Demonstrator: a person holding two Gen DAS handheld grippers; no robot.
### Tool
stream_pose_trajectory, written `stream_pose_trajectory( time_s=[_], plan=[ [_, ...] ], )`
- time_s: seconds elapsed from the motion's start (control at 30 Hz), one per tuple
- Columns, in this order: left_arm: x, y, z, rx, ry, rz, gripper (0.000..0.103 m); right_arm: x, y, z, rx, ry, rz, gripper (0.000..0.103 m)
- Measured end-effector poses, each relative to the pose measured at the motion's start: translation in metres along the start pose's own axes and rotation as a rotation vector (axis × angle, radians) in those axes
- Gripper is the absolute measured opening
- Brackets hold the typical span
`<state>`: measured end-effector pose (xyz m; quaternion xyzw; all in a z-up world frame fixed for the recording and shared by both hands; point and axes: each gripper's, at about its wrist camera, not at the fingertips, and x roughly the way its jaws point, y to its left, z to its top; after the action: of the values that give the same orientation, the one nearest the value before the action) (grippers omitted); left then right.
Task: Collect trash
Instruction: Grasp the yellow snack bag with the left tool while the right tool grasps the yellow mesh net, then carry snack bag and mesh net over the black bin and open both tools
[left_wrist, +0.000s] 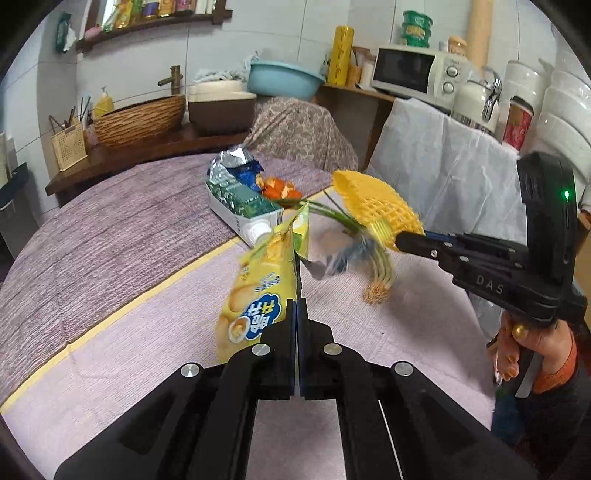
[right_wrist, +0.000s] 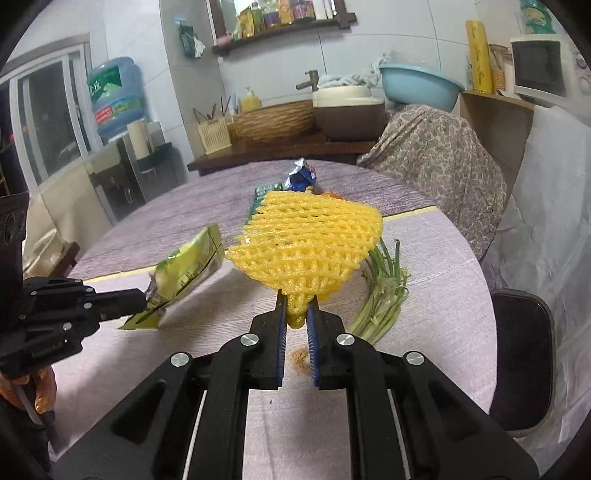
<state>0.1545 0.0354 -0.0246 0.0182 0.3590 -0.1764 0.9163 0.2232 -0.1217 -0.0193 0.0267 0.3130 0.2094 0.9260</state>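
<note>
My left gripper (left_wrist: 296, 303) is shut on a yellow snack bag (left_wrist: 258, 291) and holds it above the table; the bag also shows in the right wrist view (right_wrist: 184, 273), where the left gripper (right_wrist: 142, 295) pinches its corner. My right gripper (right_wrist: 296, 297) is shut on a yellow foam fruit net (right_wrist: 306, 240), lifted over the table; the net shows in the left wrist view (left_wrist: 376, 206) with the right gripper (left_wrist: 400, 242) at its end. A green milk carton (left_wrist: 240, 203), a silver-blue wrapper (left_wrist: 236, 162), orange peel (left_wrist: 280, 190) and green onion stalks (right_wrist: 384, 299) lie on the table.
The round table has a purple cloth (left_wrist: 110, 240). Crumbs (right_wrist: 301, 358) lie near the stalks. A covered chair (right_wrist: 436, 155) stands at the far side and a dark chair (right_wrist: 524, 354) at the right. A counter with a wicker basket (left_wrist: 140, 120) is behind.
</note>
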Motion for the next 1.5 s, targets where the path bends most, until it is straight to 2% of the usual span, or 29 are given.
stream_pose_trajectory(
  time_s=[0.23,0.47,0.7,0.93,1.13,1.3,1.5],
  plan=[
    [-0.015,-0.013,0.013,-0.016,-0.049,-0.011,0.002,-0.033,-0.001,-0.008,-0.013,-0.056,-0.002,0.011],
    [-0.016,-0.045,0.038,0.031,-0.094,-0.037,0.002,-0.052,-0.019,-0.013,0.024,-0.095,-0.014,0.011],
    [0.007,-0.082,0.066,0.067,-0.102,-0.123,0.002,-0.069,-0.053,-0.019,0.082,-0.124,-0.075,0.011],
    [0.041,-0.126,0.091,0.101,-0.088,-0.198,0.002,-0.087,-0.106,-0.03,0.151,-0.137,-0.179,0.011],
    [0.07,-0.175,0.102,0.181,-0.061,-0.232,0.002,-0.088,-0.166,-0.055,0.251,-0.102,-0.277,0.011],
    [0.103,-0.208,0.104,0.199,-0.009,-0.259,0.002,-0.072,-0.221,-0.084,0.376,-0.032,-0.327,0.011],
    [0.145,-0.244,0.104,0.206,0.052,-0.272,0.002,-0.045,-0.263,-0.117,0.434,0.057,-0.387,0.011]
  ],
)
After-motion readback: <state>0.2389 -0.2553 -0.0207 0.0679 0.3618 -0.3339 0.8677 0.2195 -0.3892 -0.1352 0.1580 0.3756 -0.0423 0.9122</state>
